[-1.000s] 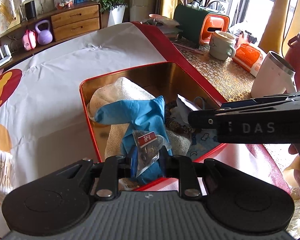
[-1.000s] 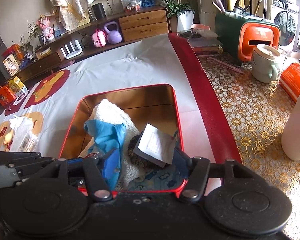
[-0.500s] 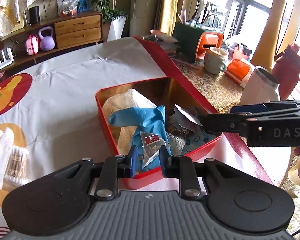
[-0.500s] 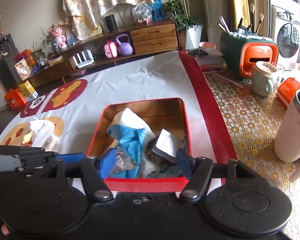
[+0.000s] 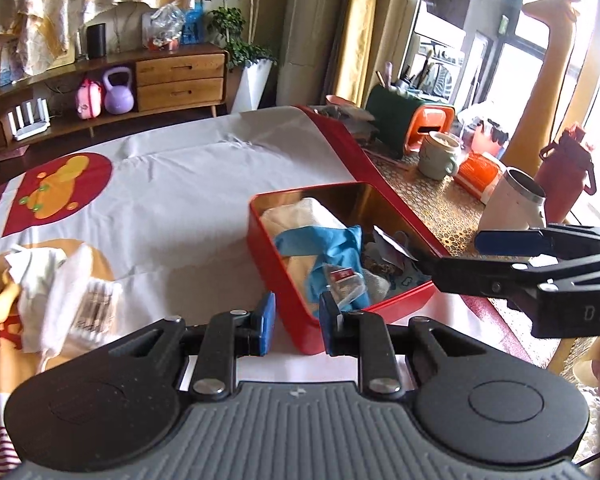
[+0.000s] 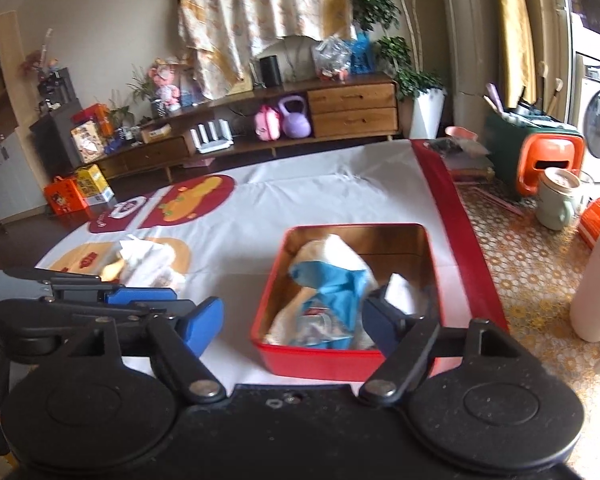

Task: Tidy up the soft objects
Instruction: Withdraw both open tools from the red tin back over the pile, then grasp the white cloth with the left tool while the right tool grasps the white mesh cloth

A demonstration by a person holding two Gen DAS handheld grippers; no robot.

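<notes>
I have both tongs lifted clear of the open red metal tin (image 5: 284,312), and neither one carries anything. My left tongs (image 5: 297,323) stand slightly apart, having just been opening, with nothing between the blue pads; the small clear sachet with a red label (image 5: 346,282) lies loose in the tin's near corner, on top of the crumpled blue glove (image 5: 324,240). My right tongs (image 6: 294,320) are spread wide, also just opening, and empty; the grey paper packet (image 6: 400,294) rests inside the tin near its right wall. Under the glove a cream woven cloth (image 6: 324,250) fills the tin's left half, so I judge these soft things are gathered there to be kept together. Well to the left of the tin, on the white printed table (image 5: 188,184), a heap of white cloths and a cotton-swab pack (image 5: 66,296) remains unsorted. I judge that heap is next, which would explain both tongs hanging open and free.
</notes>
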